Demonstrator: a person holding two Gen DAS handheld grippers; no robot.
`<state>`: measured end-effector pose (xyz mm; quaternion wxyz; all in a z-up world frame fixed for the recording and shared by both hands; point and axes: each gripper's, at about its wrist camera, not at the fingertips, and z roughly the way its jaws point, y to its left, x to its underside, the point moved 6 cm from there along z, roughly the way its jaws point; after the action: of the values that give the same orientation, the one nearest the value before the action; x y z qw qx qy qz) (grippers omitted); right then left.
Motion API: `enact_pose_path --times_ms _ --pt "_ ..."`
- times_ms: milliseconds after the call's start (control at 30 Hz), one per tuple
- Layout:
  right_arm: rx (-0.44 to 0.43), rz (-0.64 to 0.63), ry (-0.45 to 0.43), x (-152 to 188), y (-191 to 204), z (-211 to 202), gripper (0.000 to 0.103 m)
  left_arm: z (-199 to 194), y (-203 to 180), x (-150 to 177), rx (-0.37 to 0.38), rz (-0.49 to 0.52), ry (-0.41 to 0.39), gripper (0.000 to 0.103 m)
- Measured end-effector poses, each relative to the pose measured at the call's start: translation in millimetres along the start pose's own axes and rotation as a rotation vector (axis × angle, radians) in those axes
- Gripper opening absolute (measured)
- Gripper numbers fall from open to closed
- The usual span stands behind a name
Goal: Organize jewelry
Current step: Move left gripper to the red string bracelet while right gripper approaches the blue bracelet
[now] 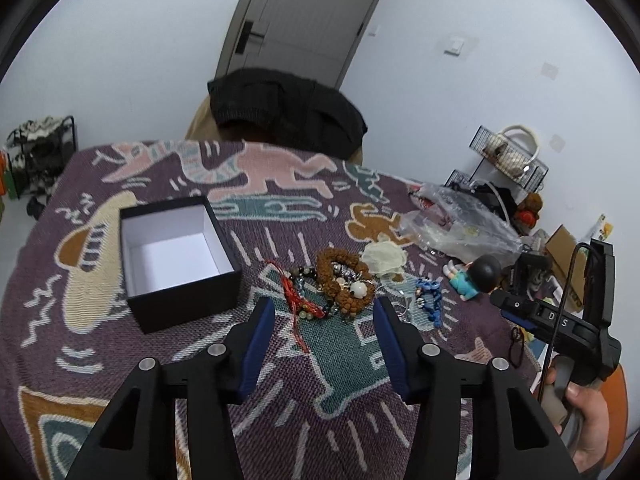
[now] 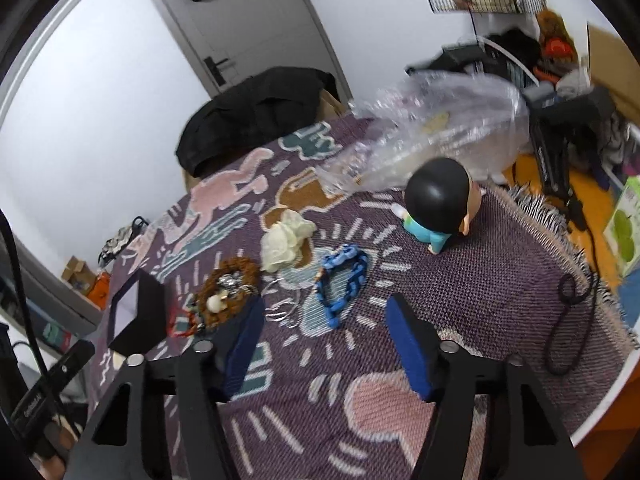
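Observation:
A pile of jewelry lies on the patterned cloth: a brown bead bracelet [image 1: 344, 280] with a white bead, a red cord bracelet [image 1: 290, 292], and a blue chain bracelet [image 1: 430, 300]. An open black box [image 1: 176, 260] with a white, empty inside stands left of the pile. My left gripper [image 1: 324, 320] is open and empty, just short of the pile. In the right wrist view my right gripper [image 2: 324, 320] is open and empty, just short of the blue chain bracelet [image 2: 344, 284]; the brown bead bracelet [image 2: 228, 292] and the black box [image 2: 136, 316] lie to its left.
A cream cloth pouch [image 2: 284, 240], a big-headed doll in blue [image 2: 438, 208] and a crumpled clear plastic bag [image 2: 432, 136] lie behind the jewelry. A dark cord [image 2: 568, 320] lies at the cloth's right edge. A black jacket [image 1: 284, 112] hangs on a chair beyond the table.

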<state>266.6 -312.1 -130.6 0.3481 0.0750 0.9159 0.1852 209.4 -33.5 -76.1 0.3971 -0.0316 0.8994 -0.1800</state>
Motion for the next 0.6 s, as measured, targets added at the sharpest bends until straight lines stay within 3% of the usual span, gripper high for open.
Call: enact_pose_path --times_ms 200,600 --pt "0.028 0.040 0.054 -4 -18 35 0.061 38 7 -4 0.004 -0.066 0.073 0.042" --pt "0.033 0.001 0.137 -4 -20 86 0.061 88 4 -4 -0.100 -0.032 0.154 0.041"
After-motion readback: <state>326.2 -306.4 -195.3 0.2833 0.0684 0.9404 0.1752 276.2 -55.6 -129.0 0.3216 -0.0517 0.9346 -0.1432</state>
